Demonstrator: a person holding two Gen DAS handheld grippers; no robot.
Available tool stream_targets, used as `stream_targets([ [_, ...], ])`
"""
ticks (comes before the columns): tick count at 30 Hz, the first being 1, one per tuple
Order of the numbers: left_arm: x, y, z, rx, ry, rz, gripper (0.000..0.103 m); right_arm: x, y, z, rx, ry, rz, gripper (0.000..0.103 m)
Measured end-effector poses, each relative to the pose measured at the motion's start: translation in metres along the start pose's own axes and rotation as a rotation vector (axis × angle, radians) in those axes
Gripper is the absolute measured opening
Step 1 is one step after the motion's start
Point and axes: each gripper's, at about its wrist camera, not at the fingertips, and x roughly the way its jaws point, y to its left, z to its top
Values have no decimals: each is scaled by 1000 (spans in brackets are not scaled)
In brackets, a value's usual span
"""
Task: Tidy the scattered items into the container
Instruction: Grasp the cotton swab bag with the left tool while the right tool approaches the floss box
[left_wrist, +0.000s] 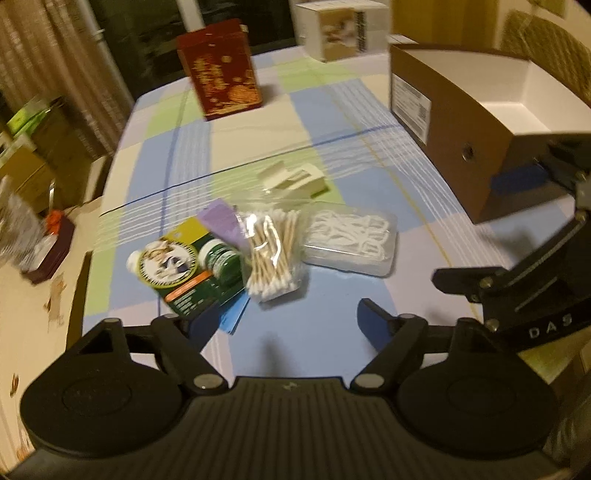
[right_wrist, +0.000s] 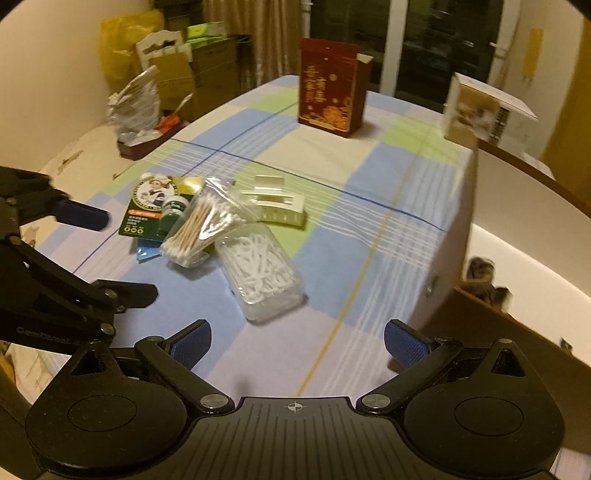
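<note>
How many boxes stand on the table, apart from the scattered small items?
3: the open brown shoebox at the right side, the red box standing at the far side, and the white box at the far right corner. Others may be hidden.

Swab bag (left_wrist: 271, 254) left of floss case (left_wrist: 351, 242)

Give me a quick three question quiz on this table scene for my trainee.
1. True or false: the left gripper is holding the bag of cotton swabs.
2. Which touches the swabs: A, the clear box of floss picks, or B, the red box?
3. Fill in: the inside of the brown cardboard box looks ____.

Key: 1 false, both it and the right gripper are open. 2 A. 3 empty.
</note>
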Motion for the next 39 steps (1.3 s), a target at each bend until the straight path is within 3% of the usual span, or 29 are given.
stream_targets([
  [4,11,4,6,73,-6,-13,72,9,0,5,-40,-19,25,103],
  [8,27,13,14,113,-1,-5,58,21,3,9,-98,-26,22,103],
  [12,38,25,22,102,-11,-15,58,29,9,10,-156,-20,6,103],
  [14,41,28,25,108,-14,-26,58,32,16,8,-223,-16,-15,94],
  [17,46,24,29,145,-36,-39,58,36,26,5,-309,-9,-47,93],
  [23,63,17,34,209,-21,-57,58,50,28,7,-334,5,-18,93],
  [26,75,20,35,205,16,-45,56,56,29,11,-344,9,-11,93],
  [30,83,32,40,138,39,-91,26,65,31,16,-351,14,2,93],
  [34,78,40,39,98,63,-114,22,73,32,21,-344,20,23,92],
  [36,73,43,36,92,68,-110,21,77,31,22,-338,37,36,78],
  [39,69,46,33,86,71,-100,21,85,30,25,-321,64,36,75],
])
